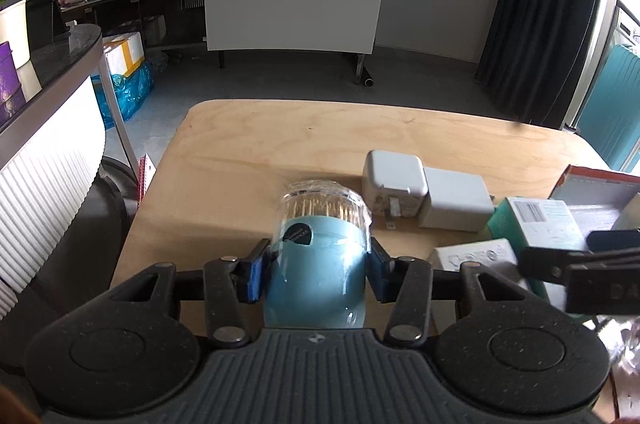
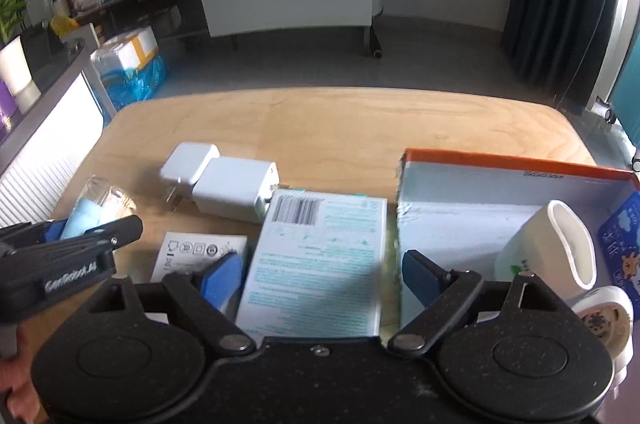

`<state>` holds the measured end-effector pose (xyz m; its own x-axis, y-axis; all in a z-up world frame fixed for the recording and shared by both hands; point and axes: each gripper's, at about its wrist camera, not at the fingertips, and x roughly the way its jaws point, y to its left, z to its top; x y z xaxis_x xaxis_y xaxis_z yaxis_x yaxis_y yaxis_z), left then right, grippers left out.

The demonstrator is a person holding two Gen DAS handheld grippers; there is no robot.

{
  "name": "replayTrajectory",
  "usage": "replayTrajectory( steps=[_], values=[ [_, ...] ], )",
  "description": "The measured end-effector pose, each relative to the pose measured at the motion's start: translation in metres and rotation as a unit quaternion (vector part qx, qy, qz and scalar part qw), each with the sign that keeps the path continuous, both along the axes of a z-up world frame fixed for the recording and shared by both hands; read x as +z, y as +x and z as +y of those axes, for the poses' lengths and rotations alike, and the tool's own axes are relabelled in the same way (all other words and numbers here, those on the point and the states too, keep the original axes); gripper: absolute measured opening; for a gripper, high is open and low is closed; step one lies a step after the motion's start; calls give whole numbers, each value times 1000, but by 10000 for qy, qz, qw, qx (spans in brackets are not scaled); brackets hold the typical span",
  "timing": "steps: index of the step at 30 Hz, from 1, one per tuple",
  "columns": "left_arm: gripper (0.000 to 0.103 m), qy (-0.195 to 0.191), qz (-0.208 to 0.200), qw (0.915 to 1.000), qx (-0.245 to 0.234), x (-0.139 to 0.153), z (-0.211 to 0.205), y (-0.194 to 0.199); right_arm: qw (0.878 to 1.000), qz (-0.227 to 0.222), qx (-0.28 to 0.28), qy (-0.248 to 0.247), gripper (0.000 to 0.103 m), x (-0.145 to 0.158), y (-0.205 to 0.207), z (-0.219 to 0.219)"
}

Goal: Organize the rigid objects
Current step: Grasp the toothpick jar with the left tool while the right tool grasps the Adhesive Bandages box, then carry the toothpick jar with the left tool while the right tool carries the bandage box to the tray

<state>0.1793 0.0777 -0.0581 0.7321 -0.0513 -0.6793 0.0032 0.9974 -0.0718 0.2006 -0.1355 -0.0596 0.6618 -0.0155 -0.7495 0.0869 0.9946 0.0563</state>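
My left gripper (image 1: 318, 274) is shut on a light blue toothpick jar (image 1: 318, 260) with a clear lid, its blue pads pressing both sides of the jar's body. The jar tips forward over the wooden table (image 1: 280, 131). In the right wrist view the same jar (image 2: 86, 220) shows at the left, held by the left gripper (image 2: 60, 256). My right gripper (image 2: 320, 276) stands open, wide, around a pale teal-printed box (image 2: 320, 244) with a barcode. There is a gap at the right pad. The box lies flat beside an orange-rimmed tray (image 2: 500, 159).
Two white chargers (image 2: 190, 163) (image 2: 236, 187) lie behind the box, and a small white carton (image 2: 192, 252) sits to its left. The tray holds a white cup-shaped item (image 2: 552, 248), a blue card (image 2: 624, 244) and a tape roll (image 2: 604, 320). The table's far half is bare wood.
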Motion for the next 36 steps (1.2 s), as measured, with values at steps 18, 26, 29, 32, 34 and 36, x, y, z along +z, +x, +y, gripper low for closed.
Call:
replayTrajectory(
  steps=[18,26,29,32,34,36],
  values=[
    [49,-246,-24,9995,191,7,12,-33,9960,-44,888,-7,84,-13,-30,21],
    [48,-244,-51,9990,358,14,22,-60,9960,-355,815,45,84,10,-59,21],
    [48,-240,-125,9990,350,22,18,-70,9959,-469,778,-8,84,19,-77,18],
    [48,-301,-223,9988,326,29,12,-83,9957,-569,734,-64,84,26,-99,17],
    [48,-320,-272,9986,308,33,7,-91,9951,-641,750,-81,84,31,-114,17],
    [48,-347,-295,9985,290,36,2,-99,9950,-721,680,-77,84,36,-126,12]
  ],
)
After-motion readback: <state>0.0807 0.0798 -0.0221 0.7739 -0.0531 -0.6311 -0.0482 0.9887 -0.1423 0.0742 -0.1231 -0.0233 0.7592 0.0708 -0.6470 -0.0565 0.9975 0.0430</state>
